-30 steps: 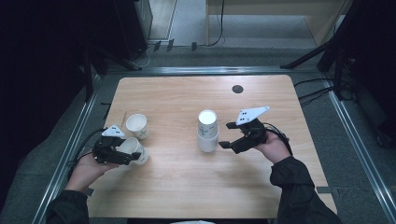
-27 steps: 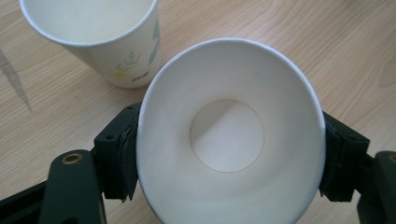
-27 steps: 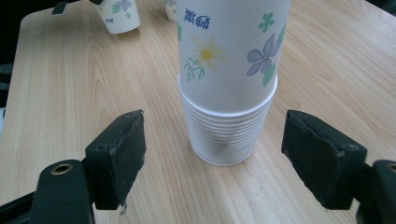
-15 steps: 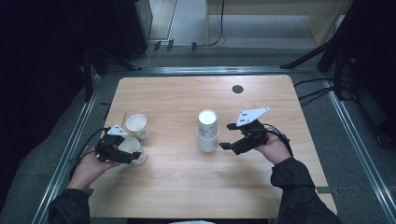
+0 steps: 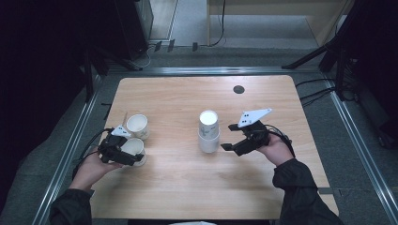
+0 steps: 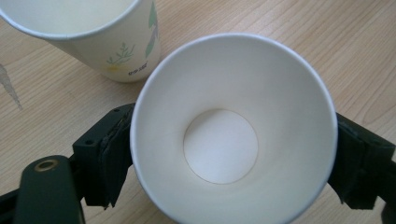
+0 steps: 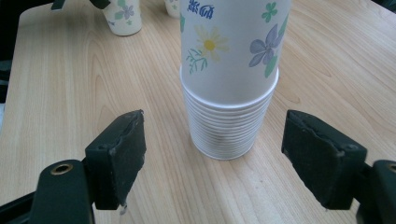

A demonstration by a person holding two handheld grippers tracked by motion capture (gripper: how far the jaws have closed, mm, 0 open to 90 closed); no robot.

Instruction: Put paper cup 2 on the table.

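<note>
Paper cups numbered two singles and one stack (image 5: 208,132): the left gripper (image 5: 133,156), jaws just opening, flanked one upright cup (image 5: 133,149) at the table's (image 5: 187,187) near left, the second cup (image 5: 137,125) just beyond; the right gripper (image 5: 226,137) stood apart beside the stack.

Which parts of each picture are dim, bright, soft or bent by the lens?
High view: the wooden table is evenly lit, the floor around it dark, the picture a little soft. Left gripper view: the paper cup reads bright white, its rim bulging from the close lens. Right gripper view: the stack of paper cups is sharp, casting a faint shadow.
</note>
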